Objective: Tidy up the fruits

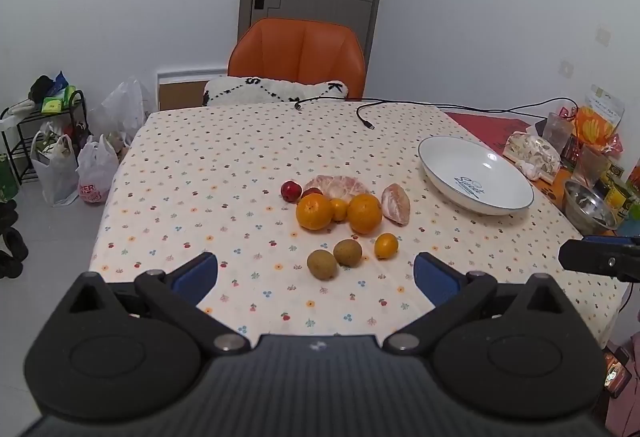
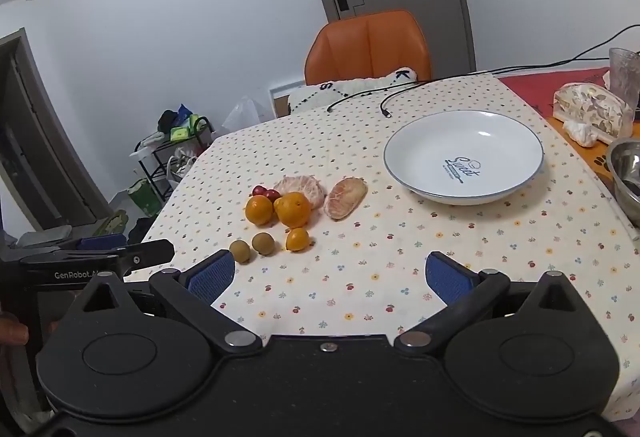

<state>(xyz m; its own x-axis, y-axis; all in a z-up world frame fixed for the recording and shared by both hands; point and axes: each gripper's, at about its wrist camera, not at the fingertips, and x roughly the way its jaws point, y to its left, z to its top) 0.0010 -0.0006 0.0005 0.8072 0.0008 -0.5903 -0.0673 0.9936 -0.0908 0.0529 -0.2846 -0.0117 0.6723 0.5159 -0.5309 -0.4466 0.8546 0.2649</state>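
While the fruits lay loose on the patterned tablecloth (image 1: pixel 200 165), none was in a container. Cluster at mid-table: two large oranges (image 1: pixel 314 211) (image 1: pixel 364 213) with a small one (image 1: pixel 339 208) wedged between; behind them, two red fruits (image 1: pixel 291 191) and a peeled pomelo piece (image 1: pixel 336 186); a second pomelo segment (image 1: pixel 396 204) just right. Nearer the camera: two brown kiwis (image 1: pixel 322 264) (image 1: pixel 347 252) side by side, one small orange (image 1: pixel 386 245) beside them. White plate (image 2: pixel 464 157), printed "Sweet", stood right of the cluster, holding nothing. Steel bowl (image 2: pixel 626 173) at the table's right edge; contents unclear. Left gripper (image 1: pixel 316 275) and right gripper (image 2: pixel 328 279) hovered at the near edge, fingers spread wide, gripping nothing.
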